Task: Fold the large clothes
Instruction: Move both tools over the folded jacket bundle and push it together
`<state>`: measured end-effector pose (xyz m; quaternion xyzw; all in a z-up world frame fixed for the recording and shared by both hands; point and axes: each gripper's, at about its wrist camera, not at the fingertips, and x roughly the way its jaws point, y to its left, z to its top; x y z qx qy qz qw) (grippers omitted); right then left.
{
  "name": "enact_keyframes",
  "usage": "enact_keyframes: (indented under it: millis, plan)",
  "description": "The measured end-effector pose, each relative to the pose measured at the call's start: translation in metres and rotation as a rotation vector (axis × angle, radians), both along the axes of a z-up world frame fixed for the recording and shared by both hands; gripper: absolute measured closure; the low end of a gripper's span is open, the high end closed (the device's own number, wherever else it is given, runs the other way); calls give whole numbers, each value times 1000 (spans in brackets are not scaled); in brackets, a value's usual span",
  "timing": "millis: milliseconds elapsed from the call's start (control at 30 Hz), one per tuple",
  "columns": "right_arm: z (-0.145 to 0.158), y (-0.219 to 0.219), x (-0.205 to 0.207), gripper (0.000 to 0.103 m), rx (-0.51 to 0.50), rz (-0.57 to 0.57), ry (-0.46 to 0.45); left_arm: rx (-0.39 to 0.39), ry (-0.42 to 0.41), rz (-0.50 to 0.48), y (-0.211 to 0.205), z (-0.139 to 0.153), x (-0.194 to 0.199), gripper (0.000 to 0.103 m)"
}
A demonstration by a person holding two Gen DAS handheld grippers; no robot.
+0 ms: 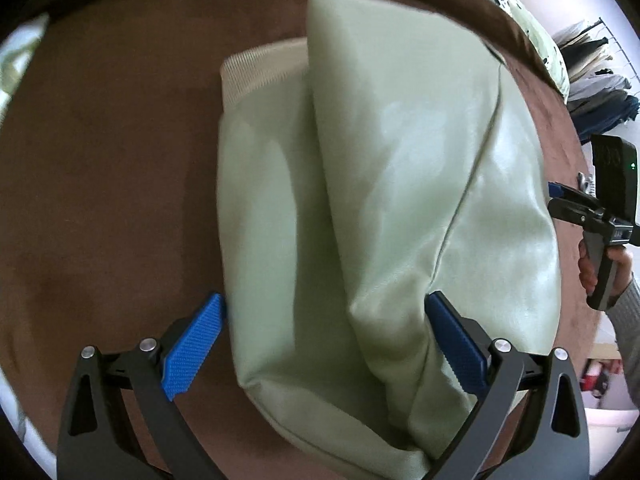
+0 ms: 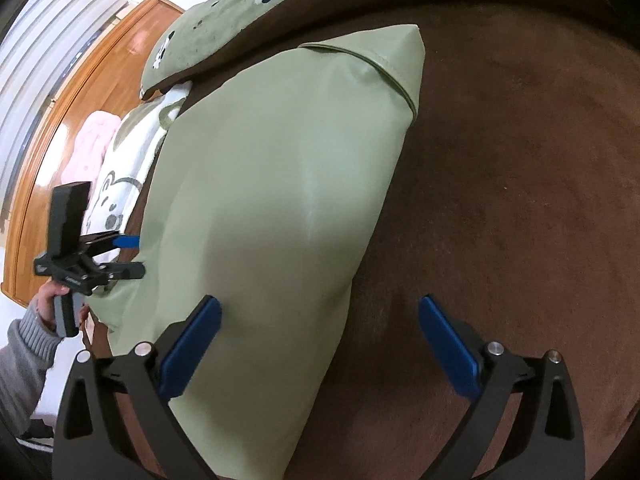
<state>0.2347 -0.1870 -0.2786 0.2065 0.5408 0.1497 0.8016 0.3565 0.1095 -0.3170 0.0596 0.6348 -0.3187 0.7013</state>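
Note:
A pale green, smooth jacket (image 1: 380,200) lies folded into a long bundle on a brown cover (image 1: 112,200), with a cream ribbed hem (image 1: 256,68) showing at its far left. My left gripper (image 1: 324,320) is open just above the near end of the bundle. Its left pad stands at the fabric's edge and its right pad over the fabric. In the right wrist view the jacket (image 2: 280,200) runs away from me. My right gripper (image 2: 320,320) is open, straddling the bundle's right edge, one pad over fabric and one over the brown cover (image 2: 520,200). Each gripper shows in the other's view, the right gripper (image 1: 568,204) and the left gripper (image 2: 138,256).
A green quilt with black and white spots (image 2: 224,20) lies beyond the brown cover, with a white cartoon-print blanket (image 2: 120,184) and something pink (image 2: 92,140) beside it. A wooden board (image 2: 80,92) stands behind. Clothes hang on a rack (image 1: 592,76) at the far right.

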Motion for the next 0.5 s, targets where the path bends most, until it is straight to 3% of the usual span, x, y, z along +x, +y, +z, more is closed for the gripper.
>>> enact_keyframes:
  millis: [133,400,500]
  plan:
    - [-3,1,2,6,1,14,-3,-94,137,23,5,-26,9,5]
    - [-18,-7,7,6,99,1,22,-240,175,42,2,-29,12,6]
    - [-25,-11,9,6,151,-2,34,-235,171,11,-9,-27,14,6]
